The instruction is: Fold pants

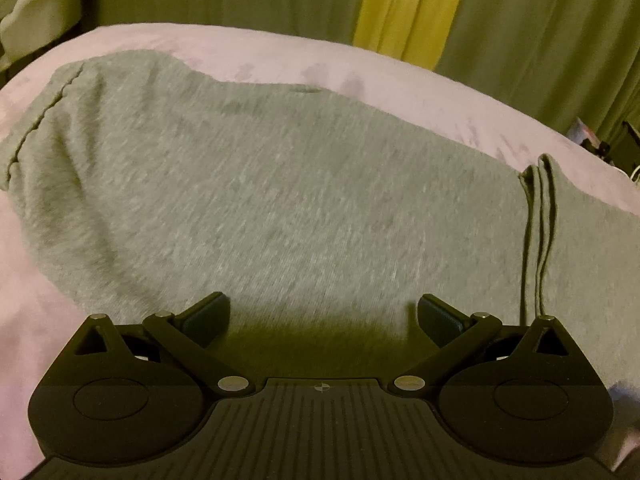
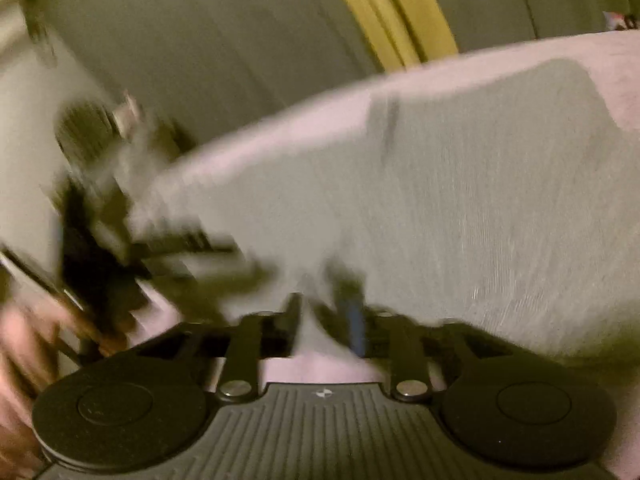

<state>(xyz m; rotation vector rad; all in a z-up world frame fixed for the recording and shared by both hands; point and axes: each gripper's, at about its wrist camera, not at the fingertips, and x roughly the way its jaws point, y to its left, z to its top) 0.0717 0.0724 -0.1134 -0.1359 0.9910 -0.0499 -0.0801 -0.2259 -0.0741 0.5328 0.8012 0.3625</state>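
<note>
Grey pants (image 1: 280, 200) lie spread on a pink bed cover (image 1: 280, 56). In the left wrist view a folded edge with stacked layers (image 1: 538, 220) runs down the right side. My left gripper (image 1: 324, 318) is open and empty, just above the grey cloth. In the blurred right wrist view the pants (image 2: 460, 200) fill the right half. My right gripper (image 2: 326, 320) has its fingers close together with a grey edge of the pants between them; blur hides the exact grip.
Green curtains (image 1: 540, 32) with a yellow strip (image 1: 408, 8) hang behind the bed. A pale chair (image 1: 40, 16) stands at the far left. Dark blurred clutter (image 2: 100, 220) and my left hand (image 2: 24, 344) are at the left of the right wrist view.
</note>
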